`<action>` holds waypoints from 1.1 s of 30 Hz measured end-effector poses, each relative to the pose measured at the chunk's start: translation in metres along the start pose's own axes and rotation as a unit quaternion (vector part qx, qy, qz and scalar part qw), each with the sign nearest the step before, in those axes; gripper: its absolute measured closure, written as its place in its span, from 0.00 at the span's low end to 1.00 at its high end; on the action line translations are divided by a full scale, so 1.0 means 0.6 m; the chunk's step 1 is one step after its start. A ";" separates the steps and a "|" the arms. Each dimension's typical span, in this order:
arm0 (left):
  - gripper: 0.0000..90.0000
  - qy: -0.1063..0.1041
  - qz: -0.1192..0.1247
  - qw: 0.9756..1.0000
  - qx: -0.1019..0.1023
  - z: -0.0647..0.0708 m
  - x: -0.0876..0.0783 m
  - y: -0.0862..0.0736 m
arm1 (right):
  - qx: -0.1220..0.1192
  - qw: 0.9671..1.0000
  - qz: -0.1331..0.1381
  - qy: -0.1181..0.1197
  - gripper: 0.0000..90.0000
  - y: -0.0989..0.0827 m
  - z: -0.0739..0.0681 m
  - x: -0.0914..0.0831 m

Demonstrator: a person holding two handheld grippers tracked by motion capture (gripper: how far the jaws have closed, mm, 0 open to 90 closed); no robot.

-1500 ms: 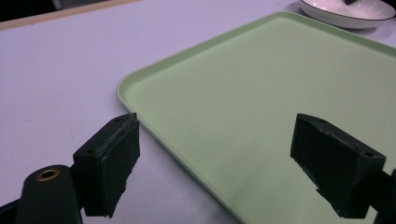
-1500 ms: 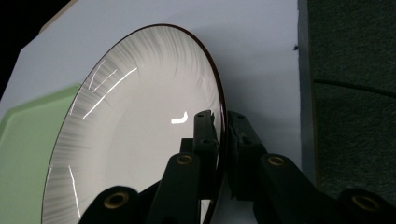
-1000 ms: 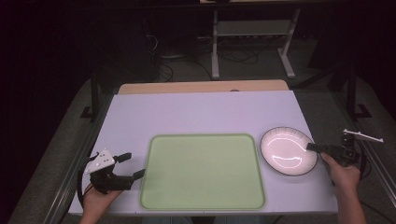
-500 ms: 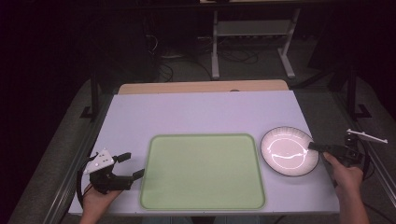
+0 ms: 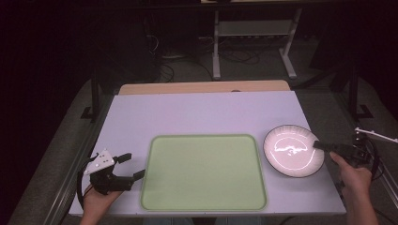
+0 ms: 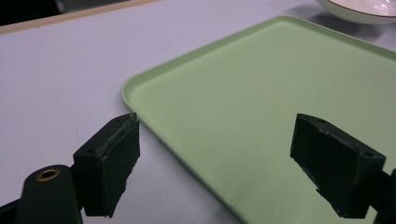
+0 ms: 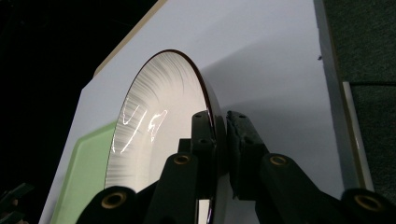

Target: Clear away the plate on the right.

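**High view: plate pinched at its rim, tray waiting**

Right gripper (image 5: 324,146) clamps the near rim of the white plate (image 5: 291,150), just right of the green tray (image 5: 204,172). Keep the pinch firm and lift level. Left gripper (image 5: 130,167) rests with jaws apart beside the tray's left edge.

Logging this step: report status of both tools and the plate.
Right tool shut on plate rim. Left tool open, beside green tray. Nothing between plate and tray.
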State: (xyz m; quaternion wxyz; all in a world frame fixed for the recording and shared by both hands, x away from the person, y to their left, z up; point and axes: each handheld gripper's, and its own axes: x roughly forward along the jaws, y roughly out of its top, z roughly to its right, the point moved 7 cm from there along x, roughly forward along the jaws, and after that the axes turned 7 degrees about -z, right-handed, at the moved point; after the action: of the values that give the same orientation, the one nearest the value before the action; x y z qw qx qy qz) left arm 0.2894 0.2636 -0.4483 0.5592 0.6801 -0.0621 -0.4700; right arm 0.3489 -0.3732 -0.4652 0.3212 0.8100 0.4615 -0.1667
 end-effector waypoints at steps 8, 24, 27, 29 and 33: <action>0.17 0.001 0.002 1.000 -0.002 -0.001 -0.001 0.000 | -0.012 1.000 0.006 0.015 0.90 -0.002 -0.027 -0.012; 0.17 0.003 0.004 1.000 -0.001 -0.002 -0.003 0.001 | -0.049 0.998 -0.011 0.042 0.90 -0.015 -0.095 -0.002; 0.17 0.002 0.004 1.000 -0.001 -0.003 -0.003 0.001 | -0.058 0.997 -0.017 0.047 0.90 -0.017 -0.111 0.004; 0.17 0.002 0.003 1.000 -0.001 -0.003 -0.003 0.000 | -0.064 0.996 -0.023 0.051 0.90 -0.017 -0.126 0.011; 0.17 0.003 0.003 1.000 -0.001 -0.004 -0.002 0.000 | -0.073 0.995 -0.028 0.056 0.90 -0.017 -0.143 0.020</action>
State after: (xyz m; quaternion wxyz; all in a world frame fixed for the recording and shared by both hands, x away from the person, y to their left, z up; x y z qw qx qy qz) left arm 0.2905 0.2660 -0.4476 0.5619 0.6804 -0.0622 -0.4664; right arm 0.3442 -0.3039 -0.4126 0.3479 0.7794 0.5122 -0.0957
